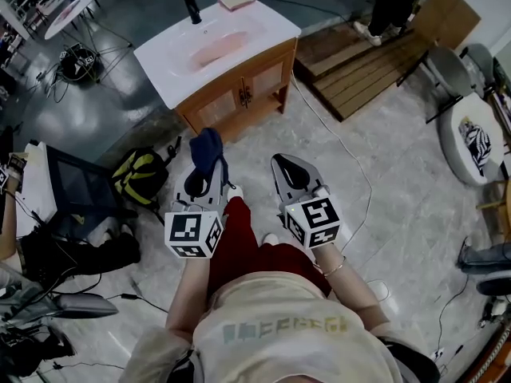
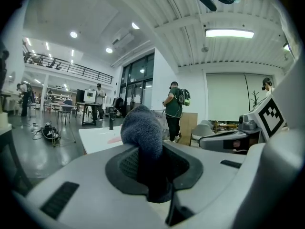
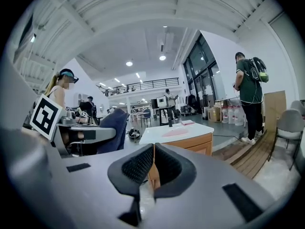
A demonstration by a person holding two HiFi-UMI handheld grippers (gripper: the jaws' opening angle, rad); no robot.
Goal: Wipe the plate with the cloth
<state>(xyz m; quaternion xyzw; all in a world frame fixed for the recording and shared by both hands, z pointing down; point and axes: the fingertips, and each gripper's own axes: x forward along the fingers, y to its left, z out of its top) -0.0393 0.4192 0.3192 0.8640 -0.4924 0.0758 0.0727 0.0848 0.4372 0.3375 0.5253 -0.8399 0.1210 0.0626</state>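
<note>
Plate (image 1: 217,49): pale pink, shallow, apparently bare, lying mid-tabletop (image 1: 169,72), clear of every edge. Cloth (image 1: 207,152): dark blue, bunched, pinched in the closed jaws of the left gripper (image 1: 201,183), well apart from the plate. Right gripper (image 1: 294,174): jaws together, empty. Advised: close in first, lay the cloth flat, wipe in overlapping circles.

dim, bluish head view with glare on the glossy floor (image 1: 120,110); both gripper views are fisheye-warped, dark-cornered, lit by bright ceiling lamps (image 2: 228,33).
</note>
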